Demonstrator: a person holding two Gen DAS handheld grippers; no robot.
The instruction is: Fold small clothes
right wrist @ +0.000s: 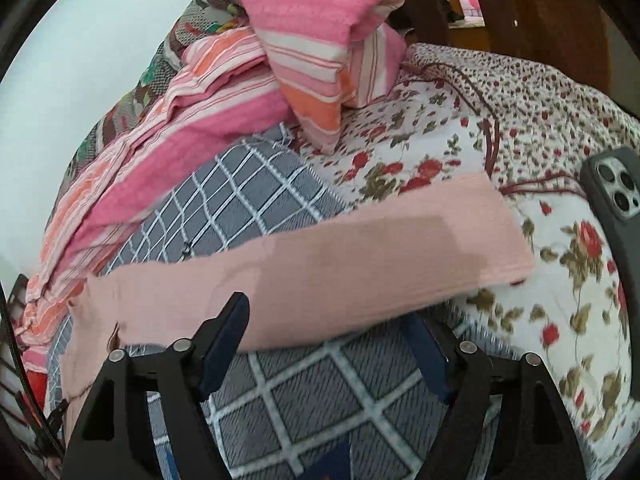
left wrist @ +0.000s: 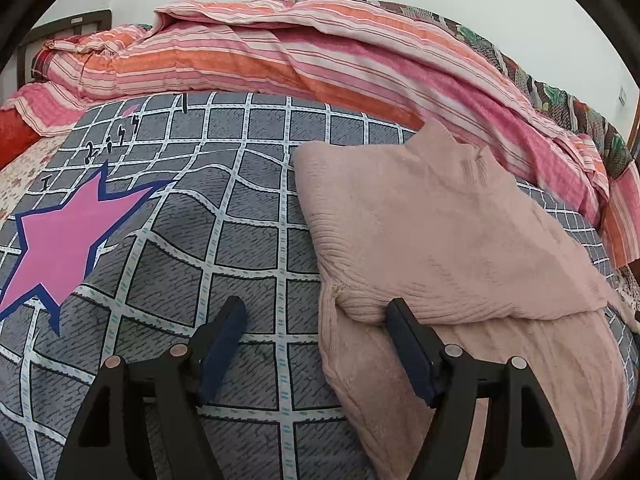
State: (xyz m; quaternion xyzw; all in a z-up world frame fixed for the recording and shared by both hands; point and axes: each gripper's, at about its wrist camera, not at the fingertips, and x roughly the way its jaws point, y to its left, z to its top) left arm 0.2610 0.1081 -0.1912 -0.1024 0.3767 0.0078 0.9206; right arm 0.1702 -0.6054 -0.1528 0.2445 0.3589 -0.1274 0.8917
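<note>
A pale pink knit sweater [left wrist: 452, 240] lies on the grey checked blanket [left wrist: 240, 248], its top half doubled over the lower part. My left gripper [left wrist: 316, 312] is open just above the blanket. One fingertip is at the sweater's folded edge, the other is over bare blanket, and nothing is pinched. In the right wrist view a pink sleeve [right wrist: 360, 256] stretches flat across the blanket [right wrist: 320, 392] and onto the floral sheet. My right gripper [right wrist: 324, 320] is open at the sleeve's near edge. The cloth hides one fingertip, and the pads are not pressing on it.
A pink and orange striped quilt [left wrist: 320, 52] is heaped along the far side of the bed and shows as a bundle [right wrist: 320, 40] in the right wrist view. A phone in a dark case [right wrist: 616, 200] lies on the floral sheet [right wrist: 500, 120] at the right. The blanket carries a large pink star [left wrist: 60, 240].
</note>
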